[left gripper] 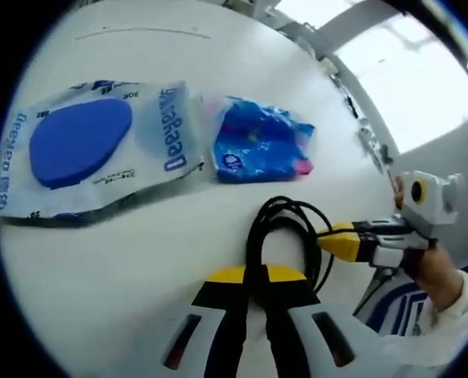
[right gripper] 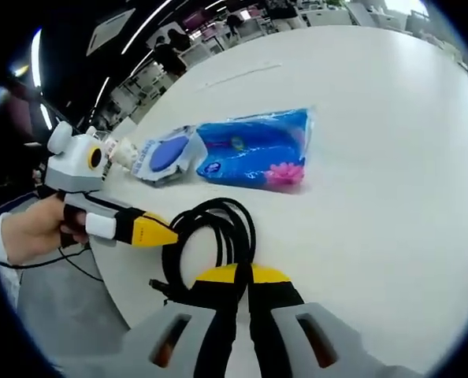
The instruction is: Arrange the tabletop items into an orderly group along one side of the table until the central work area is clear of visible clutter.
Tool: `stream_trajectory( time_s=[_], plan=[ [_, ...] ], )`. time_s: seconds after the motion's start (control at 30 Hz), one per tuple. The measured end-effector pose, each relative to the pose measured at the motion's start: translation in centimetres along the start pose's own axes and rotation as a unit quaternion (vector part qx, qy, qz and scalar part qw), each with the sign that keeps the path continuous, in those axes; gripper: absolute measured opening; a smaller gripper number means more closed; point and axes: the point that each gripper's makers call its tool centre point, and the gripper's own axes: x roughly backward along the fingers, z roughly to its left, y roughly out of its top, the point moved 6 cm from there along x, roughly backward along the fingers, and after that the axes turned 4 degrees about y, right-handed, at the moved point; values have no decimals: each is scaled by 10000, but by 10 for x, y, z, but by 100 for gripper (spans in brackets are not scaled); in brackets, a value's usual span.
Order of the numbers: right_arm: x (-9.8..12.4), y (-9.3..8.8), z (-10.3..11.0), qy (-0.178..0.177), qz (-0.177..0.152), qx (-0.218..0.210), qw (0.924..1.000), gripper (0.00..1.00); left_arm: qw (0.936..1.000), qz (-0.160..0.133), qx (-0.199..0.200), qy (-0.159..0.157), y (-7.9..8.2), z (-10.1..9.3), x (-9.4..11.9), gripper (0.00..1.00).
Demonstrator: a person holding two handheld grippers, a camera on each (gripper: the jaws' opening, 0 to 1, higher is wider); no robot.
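Note:
A coiled black cable [left gripper: 285,224] lies on the white table [left gripper: 139,268] just ahead of my left gripper [left gripper: 250,276], whose jaws are shut on its strands. My right gripper [left gripper: 340,240] comes in from the right, its yellow tip against the coil's other side. In the right gripper view the cable [right gripper: 214,232] runs into my right gripper [right gripper: 238,276], shut on it, while the left gripper [right gripper: 151,232] meets the coil from the left. Beyond lie a clear bag with a blue oval pad [left gripper: 92,146] [right gripper: 165,153] and a blue packet [left gripper: 261,142] [right gripper: 254,150], side by side.
The white table [right gripper: 376,157] stretches bare beyond the two packs. Its near edge [right gripper: 112,268] runs close beside the cable. A hand [right gripper: 33,228] holds the left gripper. A bright window [left gripper: 407,71] and distant desks [right gripper: 218,31] lie past the table.

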Motion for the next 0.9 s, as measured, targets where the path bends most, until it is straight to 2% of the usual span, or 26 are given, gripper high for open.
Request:
stream_trajectory(
  time_s=[0.47,0.7,0.77,0.83,0.9],
  plan=[
    [0,-3,-2,3,-117,-6,9999,1,9997,-203,-8,-96,-1,1,-3,2],
    [0,-1,-3,-53,-94,253,9996,2,9994,-315,41,-103,-3,-2,-2,4],
    [1,0,-2,-60,-164,357,9992,3,9992,-383,-70,-33,-2,-1,2,7],
    [4,3,-1,-2,-375,387,9985,5,9988,-474,-84,9,0,-1,7,15],
    [7,6,1,45,-573,486,9972,12,9984,-552,-77,-2,1,-1,11,26]
  ],
)
